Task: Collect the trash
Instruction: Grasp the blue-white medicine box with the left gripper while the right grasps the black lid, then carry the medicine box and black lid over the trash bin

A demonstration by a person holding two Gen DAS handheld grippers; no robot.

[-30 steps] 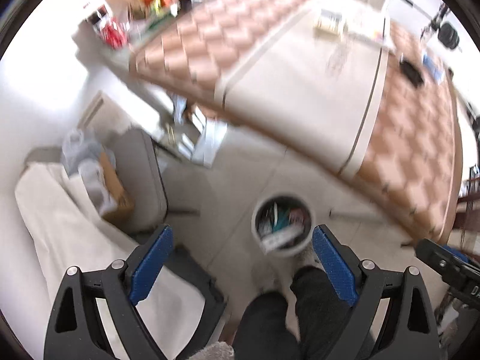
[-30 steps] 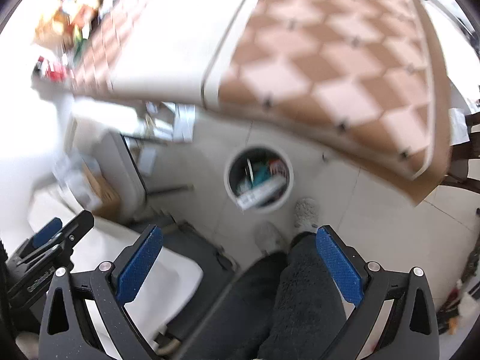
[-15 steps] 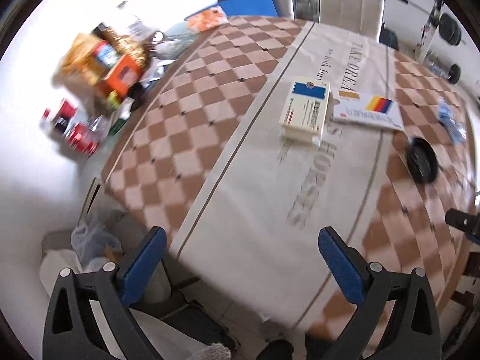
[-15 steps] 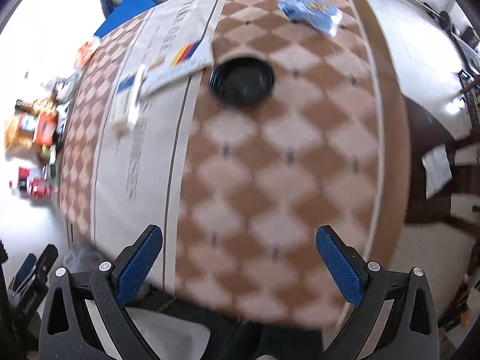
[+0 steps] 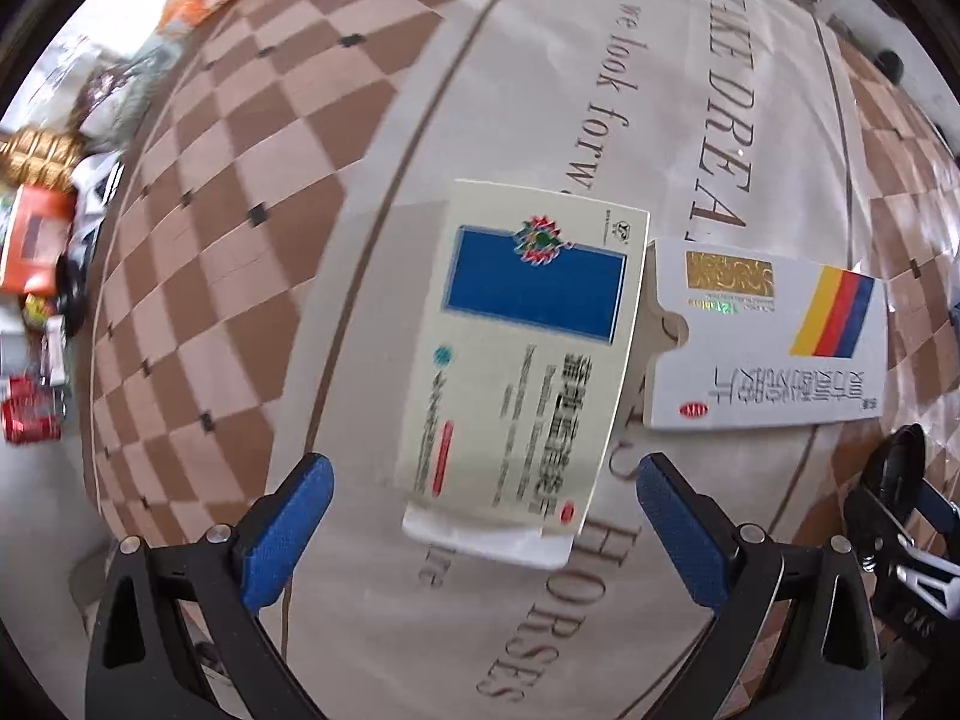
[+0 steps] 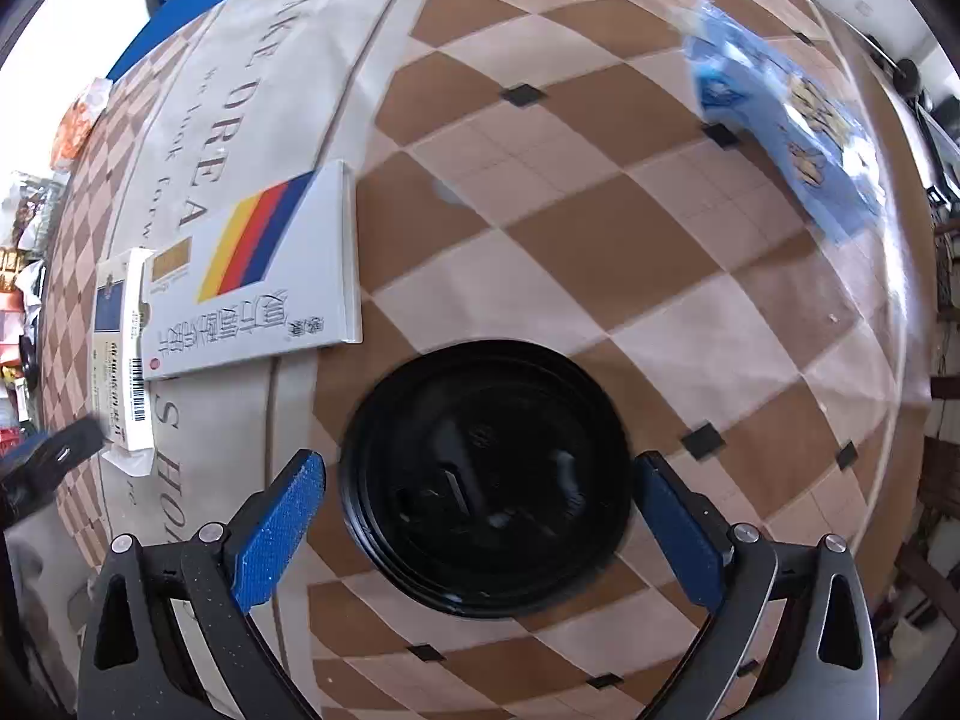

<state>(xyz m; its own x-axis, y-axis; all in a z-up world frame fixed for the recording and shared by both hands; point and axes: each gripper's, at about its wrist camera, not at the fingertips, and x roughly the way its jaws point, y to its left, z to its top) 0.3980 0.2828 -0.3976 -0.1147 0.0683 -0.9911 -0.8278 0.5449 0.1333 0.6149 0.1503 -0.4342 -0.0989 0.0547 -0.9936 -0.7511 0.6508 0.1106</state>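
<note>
Black lid: one; cartons: two; left gripper and right gripper gape empty.

My left gripper hangs wide over the blue-panel box; the striped box touches its right edge, bare cloth to its left. Bare checks ring the black lid.
</note>
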